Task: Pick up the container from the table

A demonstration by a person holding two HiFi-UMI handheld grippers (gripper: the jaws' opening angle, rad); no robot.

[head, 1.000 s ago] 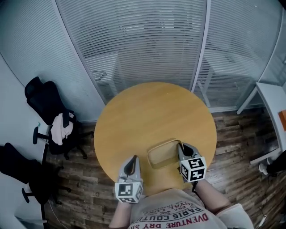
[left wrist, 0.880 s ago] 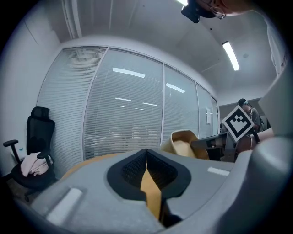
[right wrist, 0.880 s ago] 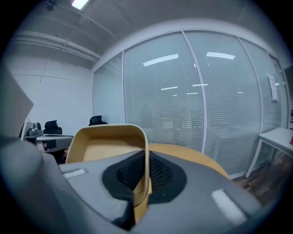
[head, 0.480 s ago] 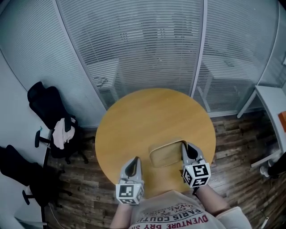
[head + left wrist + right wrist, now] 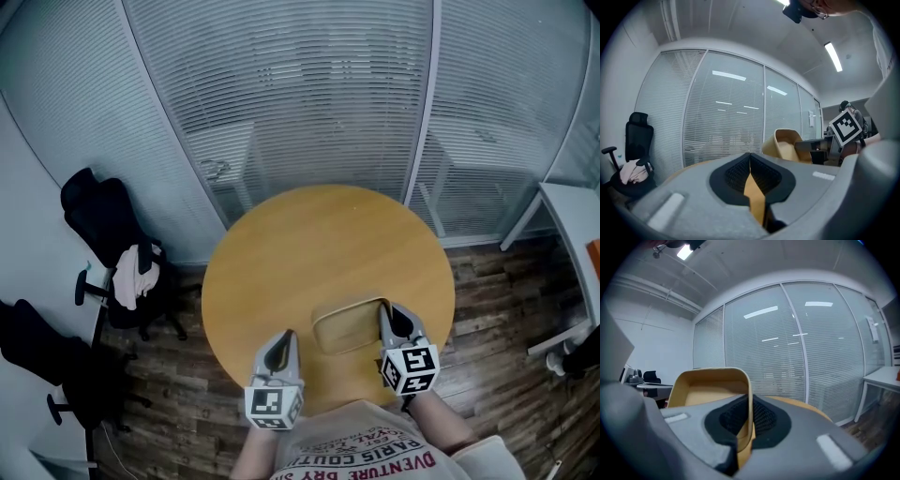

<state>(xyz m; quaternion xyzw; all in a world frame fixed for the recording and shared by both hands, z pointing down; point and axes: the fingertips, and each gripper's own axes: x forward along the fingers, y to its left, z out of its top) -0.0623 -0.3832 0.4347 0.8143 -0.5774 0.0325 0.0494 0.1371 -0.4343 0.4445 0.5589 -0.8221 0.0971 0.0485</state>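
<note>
Glass walls (image 5: pixel 309 94) with lowered blinds enclose a room with a wood floor (image 5: pixel 506 291), and at its centre stands one round wooden surface (image 5: pixel 309 244). We count one container (image 5: pixel 349 326), a tan, open, rounded-rectangular tub, over the near right part of the surface.

We see the right hand-held gripper (image 5: pixel 385 311) at the container's right side. In its own view its jaws are closed on the container's thin side wall, with one pad inside the rim and one outside. The tub hangs to the left of the jaws with its hollow turned towards the left hand-held gripper (image 5: pixel 283 337). The left gripper view shows it tipped and raised on the gripped side. We cannot tell whether its lower edge touches the surface.

We see the left hand-held gripper near the front edge of the surface, to the left of the container and apart from it. Its jaws are together at the tips with nothing between them.

We count two hand-held grippers, each carrying one marker cube. Two black office chairs (image 5: pixel 98 220) stand on the floor at far left, and one of them bears a pale cloth (image 5: pixel 131 277). One white desk (image 5: pixel 572 216) shows at the right edge.
</note>
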